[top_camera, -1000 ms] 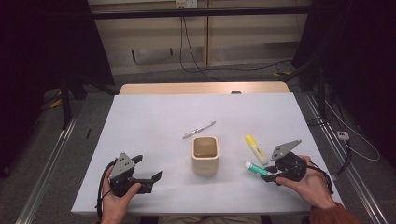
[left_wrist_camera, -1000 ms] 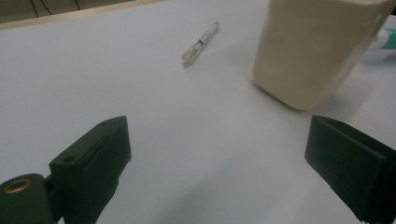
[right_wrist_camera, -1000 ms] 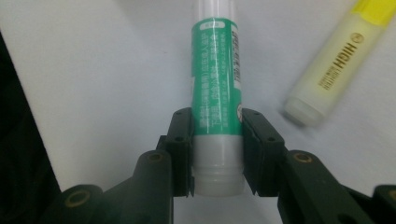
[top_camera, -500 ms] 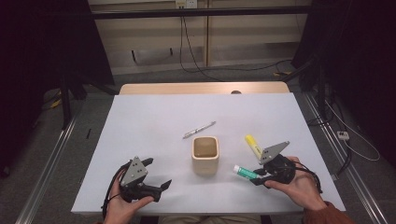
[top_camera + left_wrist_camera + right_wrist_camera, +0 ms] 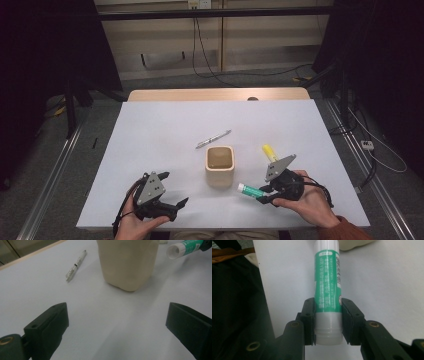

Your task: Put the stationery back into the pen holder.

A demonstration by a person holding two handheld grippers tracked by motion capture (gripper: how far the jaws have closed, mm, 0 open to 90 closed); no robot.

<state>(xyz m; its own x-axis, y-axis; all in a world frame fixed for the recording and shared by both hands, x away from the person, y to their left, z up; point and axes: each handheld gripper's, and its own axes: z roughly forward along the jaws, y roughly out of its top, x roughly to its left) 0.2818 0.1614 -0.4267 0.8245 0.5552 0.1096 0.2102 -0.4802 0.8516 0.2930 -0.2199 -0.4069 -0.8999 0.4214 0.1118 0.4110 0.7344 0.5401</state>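
Worktop (image 5: pixel 165 135) comes first: a white surface that carries a beige square cup (image 5: pixel 220 165) near its middle, a silver pen (image 5: pixel 213 139) lying just behind the cup to its left, and a yellow marker (image 5: pixel 270 152) lying to the cup's right. The cup looks empty from the high view, so nothing has gone into it yet.

The work in hand seems to be gathering the loose items into that cup, and it stands at an early stage. The right gripper (image 5: pixel 263 194) has its fingers (image 5: pixel 308 315) closed on a green-and-white glue stick (image 5: pixel 327 290), gripping it near its base. The stick is lifted clear of the worktop, lying roughly level, with its white end pointing toward the cup and close beside its lower right corner. It is not yet above the opening.

The left gripper (image 5: pixel 176 206) sits low at the near left edge, fingers (image 5: pixel 48 326) spread wide and holding nothing, aimed toward the cup.

Left to do, as a judgement: raise the stick, tip it upright over the cup and release it; then the marker and the pen, both untouched.
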